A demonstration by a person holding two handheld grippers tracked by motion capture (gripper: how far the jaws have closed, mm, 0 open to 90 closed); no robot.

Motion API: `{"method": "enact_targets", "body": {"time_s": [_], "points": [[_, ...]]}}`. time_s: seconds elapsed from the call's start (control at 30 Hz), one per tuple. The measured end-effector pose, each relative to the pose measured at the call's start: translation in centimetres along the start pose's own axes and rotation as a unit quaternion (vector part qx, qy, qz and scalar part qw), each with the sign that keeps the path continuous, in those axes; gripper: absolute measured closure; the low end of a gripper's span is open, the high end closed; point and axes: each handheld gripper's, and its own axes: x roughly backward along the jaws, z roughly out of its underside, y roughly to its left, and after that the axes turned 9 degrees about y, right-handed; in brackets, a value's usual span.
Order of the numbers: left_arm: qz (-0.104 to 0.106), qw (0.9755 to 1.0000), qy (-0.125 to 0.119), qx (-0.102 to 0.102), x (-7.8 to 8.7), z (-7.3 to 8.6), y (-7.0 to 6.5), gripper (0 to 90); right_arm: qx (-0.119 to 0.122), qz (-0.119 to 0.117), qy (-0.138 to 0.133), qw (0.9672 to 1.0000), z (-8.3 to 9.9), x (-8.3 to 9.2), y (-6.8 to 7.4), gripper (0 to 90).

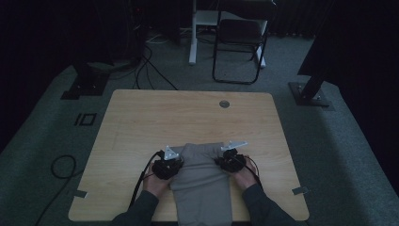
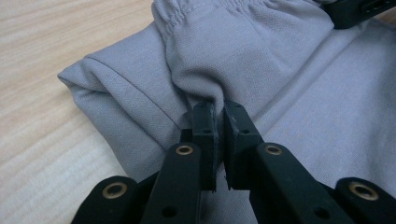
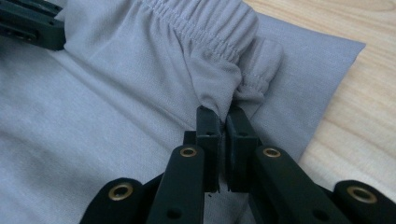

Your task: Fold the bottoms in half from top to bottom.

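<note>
Dim carpeted floor (image 1: 42, 155) surrounds a light wooden table (image 1: 141, 122), with a folding chair (image 1: 239, 44) standing well beyond its far edge and black cables (image 1: 150, 66) trailing over the carpet. A small round grommet (image 1: 224, 104) sits near the table's far side.

On the near half of the table lies a folded grey garment (image 1: 202, 183), its lower end reaching the near edge between the person's forearms; the gathered elastic waistband (image 2: 224, 11) suggests trousers or shorts. The waistband runs along the garment's far end.

The left gripper (image 1: 165, 165) sits at the garment's left side and the right gripper (image 1: 231, 161) at its right, each held in a hand coming in from below. In the left gripper view, the jaws are closed tight on a pinch of grey fabric drawn up just below the waistband. In the right gripper view, the jaws are likewise clamped on a tuck of cloth at the waistband's end (image 3: 252, 79), close to the garment's outer edge.

Holding matching points on both sides probably lets the top layer be lifted evenly, for folding or straightening without skewing.
</note>
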Motion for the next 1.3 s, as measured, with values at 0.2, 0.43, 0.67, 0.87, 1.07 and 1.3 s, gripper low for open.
{"method": "enact_targets", "body": {"time_s": [0.2, 0.43, 0.67, 0.87, 1.07, 1.3], "points": [[-0.006, 0.9998, -0.015, 0.013, -0.7, -0.6, 0.9, 84.3, -0.002, 0.006, -0.003, 1.0000, -0.6, -0.4, -0.4, 86.5], [-0.021, 0.9995, -0.019, 0.016, -1.7, -2.0, 2.0, 84.4, -0.020, 0.002, -0.013, 0.9997, -1.5, -1.0, -1.6, 86.5], [-0.034, 0.9991, -0.021, 0.015, -2.6, -3.3, 2.9, 84.4, -0.042, -0.001, -0.020, 0.9989, -2.5, -1.6, -2.9, 86.5], [-0.042, 0.9988, -0.022, 0.012, -3.2, -4.2, 3.6, 84.4, -0.040, 0.015, -0.016, 0.9989, -3.3, -1.9, -3.2, 86.4], [-0.054, 0.9982, -0.022, 0.013, -3.7, -4.9, 4.4, 84.4, -0.045, 0.024, -0.015, 0.9986, -4.3, -2.4, -3.5, 86.4], [-0.066, 0.9973, -0.024, 0.022, -4.0, -5.5, 5.7, 84.3, -0.048, 0.031, -0.012, 0.9983, -5.8, -3.3, -3.7, 86.3]]}}
